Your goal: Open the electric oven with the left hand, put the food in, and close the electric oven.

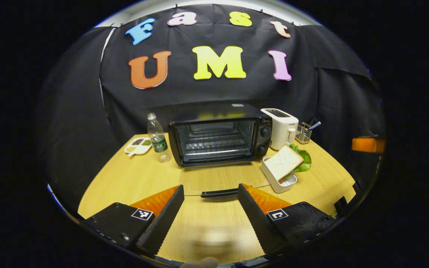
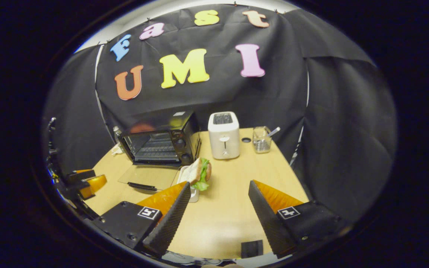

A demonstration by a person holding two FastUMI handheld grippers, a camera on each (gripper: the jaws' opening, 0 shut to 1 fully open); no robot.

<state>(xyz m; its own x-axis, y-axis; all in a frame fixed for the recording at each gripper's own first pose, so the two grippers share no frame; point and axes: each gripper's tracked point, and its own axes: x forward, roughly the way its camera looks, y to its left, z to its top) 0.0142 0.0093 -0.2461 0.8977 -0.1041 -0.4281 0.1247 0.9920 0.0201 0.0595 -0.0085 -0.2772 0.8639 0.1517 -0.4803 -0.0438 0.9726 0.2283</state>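
The black electric oven (image 1: 218, 136) (image 2: 160, 143) stands at the back of the wooden table with its glass door (image 1: 218, 178) (image 2: 149, 176) folded down flat; the door handle (image 1: 220, 193) lies at the door's near edge. My left gripper (image 1: 210, 208) is open just in front of that handle, nothing between its fingers. A sandwich (image 1: 285, 162) (image 2: 199, 173) with lettuce leans in a white tray (image 1: 277, 182) right of the door. My right gripper (image 2: 218, 212) is open over the table, to the right of and nearer than the sandwich. The left gripper (image 2: 88, 182) also appears at the left in the right gripper view.
A white toaster (image 1: 283, 126) (image 2: 223, 139) stands right of the oven, with a wire utensil holder (image 1: 304, 132) (image 2: 262, 140) beyond it. A water bottle (image 1: 158, 138) and a small snack dish (image 1: 138, 146) sit left of the oven.
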